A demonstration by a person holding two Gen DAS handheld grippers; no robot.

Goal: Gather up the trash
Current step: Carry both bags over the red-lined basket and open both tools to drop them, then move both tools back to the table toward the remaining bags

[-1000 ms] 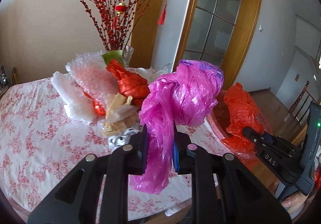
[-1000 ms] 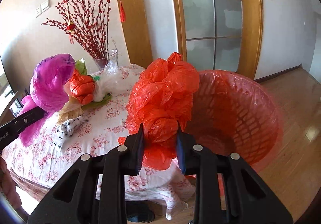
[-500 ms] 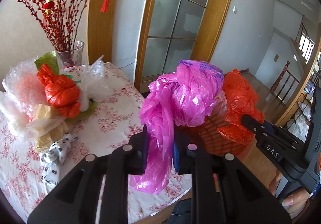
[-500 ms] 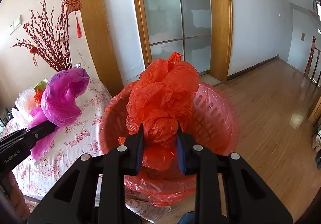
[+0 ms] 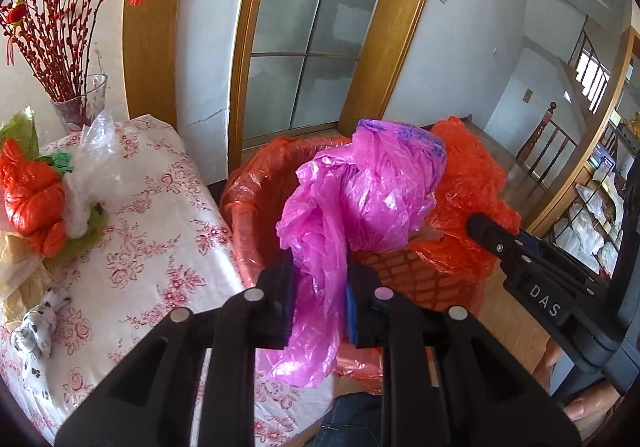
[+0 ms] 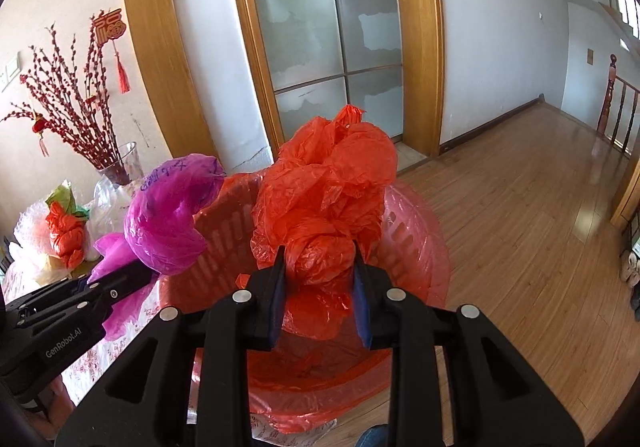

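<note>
My left gripper (image 5: 320, 305) is shut on a crumpled magenta plastic bag (image 5: 360, 203), held over the near rim of a red basket lined with red plastic (image 5: 256, 203). My right gripper (image 6: 319, 293) is shut on a crumpled orange-red plastic bag (image 6: 324, 199), held above the same basket (image 6: 412, 247). In the right wrist view the magenta bag (image 6: 168, 215) and the left gripper's fingers (image 6: 120, 283) sit at the left. In the left wrist view the orange-red bag (image 5: 468, 183) and the right gripper's fingers (image 5: 492, 235) show at the right.
A table with a floral cloth (image 5: 132, 247) lies to the left, bearing an orange-red bag (image 5: 32, 195), clear plastic (image 5: 96, 163), yellowish wrap and a spotted scrap (image 5: 36, 327). A glass vase with red branches (image 5: 80, 103) stands at its back. Wooden floor (image 6: 520, 207) spreads to the right.
Both grippers have swung right from over the table to above the red basket, each carrying its bag. The table's trash pile has slid to the left edge of both views.
</note>
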